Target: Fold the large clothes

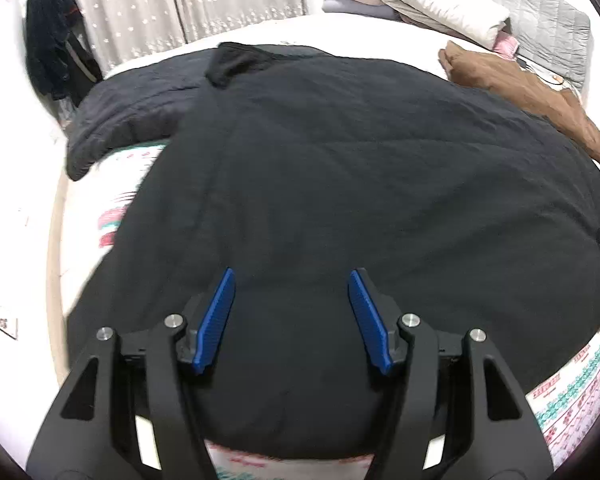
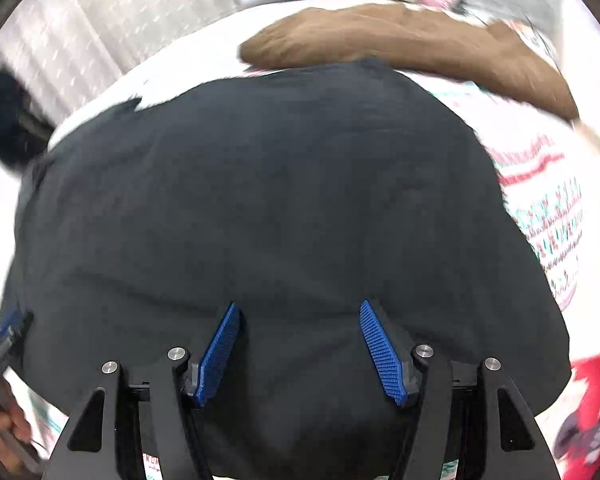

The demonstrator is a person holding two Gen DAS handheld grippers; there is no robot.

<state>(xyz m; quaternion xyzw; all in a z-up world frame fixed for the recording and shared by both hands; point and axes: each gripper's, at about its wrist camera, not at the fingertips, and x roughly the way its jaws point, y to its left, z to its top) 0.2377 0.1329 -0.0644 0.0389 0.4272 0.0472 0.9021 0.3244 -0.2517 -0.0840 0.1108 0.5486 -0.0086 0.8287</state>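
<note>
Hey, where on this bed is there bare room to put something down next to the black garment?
Bare white sheet lies beyond the big black quilted garment, bordered by the pale curtain and the stacked pillows and bedding. A narrow printed strip shows under its spread sleeve. The far right is crowded by the crumpled brown garment.

- A home bedroom
- bed (image 1: 572, 384) with a patterned sheet
- pillows (image 1: 440, 4) stacked at its far end
- sheer curtains (image 1: 180, 0) behind
- dark clothes (image 1: 56, 56) hanging nearby

No legible text; red print on bedsheet (image 1: 572, 392) too blurred.
</note>
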